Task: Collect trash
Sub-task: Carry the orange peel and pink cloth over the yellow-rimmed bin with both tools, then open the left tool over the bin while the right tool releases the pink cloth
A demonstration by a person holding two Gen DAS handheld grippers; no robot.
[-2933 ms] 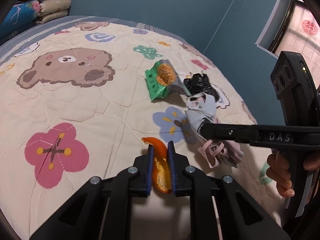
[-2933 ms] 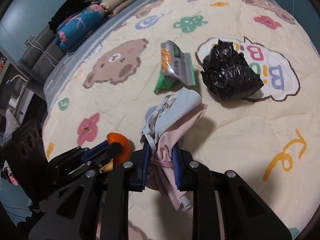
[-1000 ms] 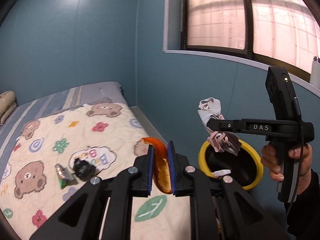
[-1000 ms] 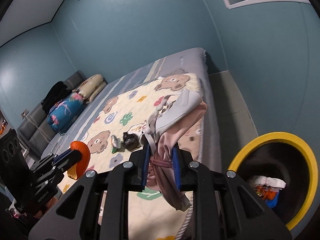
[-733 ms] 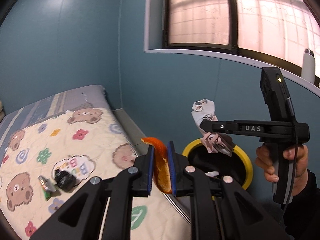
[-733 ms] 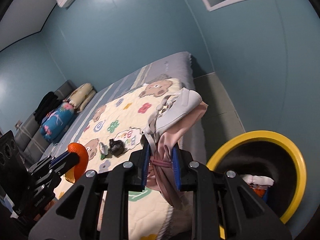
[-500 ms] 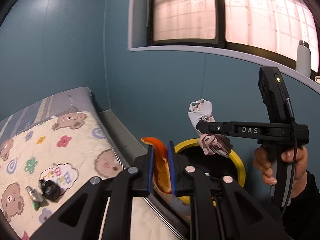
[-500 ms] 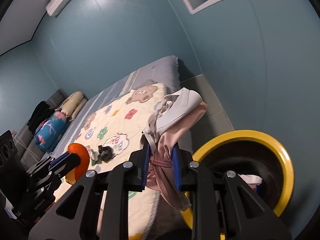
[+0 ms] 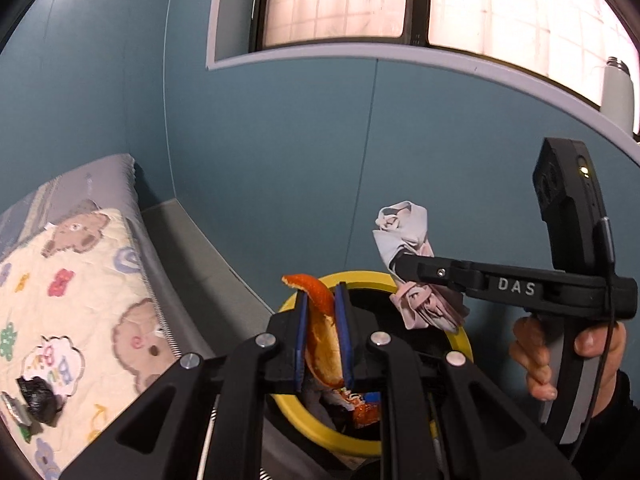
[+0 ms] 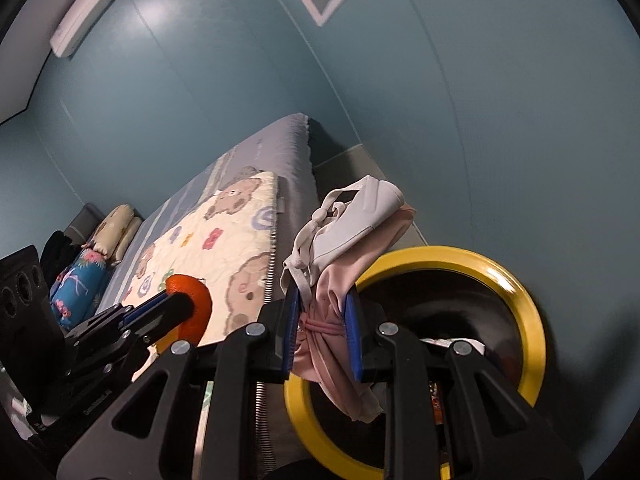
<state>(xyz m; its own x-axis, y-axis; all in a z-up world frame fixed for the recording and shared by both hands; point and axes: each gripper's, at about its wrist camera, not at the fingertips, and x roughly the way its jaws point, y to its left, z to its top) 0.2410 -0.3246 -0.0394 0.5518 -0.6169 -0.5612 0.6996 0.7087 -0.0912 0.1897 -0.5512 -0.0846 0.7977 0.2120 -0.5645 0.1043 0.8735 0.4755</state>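
The left gripper (image 9: 320,336) has its jaws pinching a curled orange peel strip (image 9: 323,344), long axis upright between the pads. Directly below and ahead gapes the round yellow-rimmed black bin (image 10: 520,300) on the floor beside the bed (image 10: 240,232). The right gripper (image 10: 322,332) clamps a bundle of pale grey and pink crumpled face masks (image 10: 352,240), hanging over the bin's near rim. Both hands tilt downward at the opening, with the right hand (image 9: 560,356) slightly nearer its centre. Letting go there looks like the next step.
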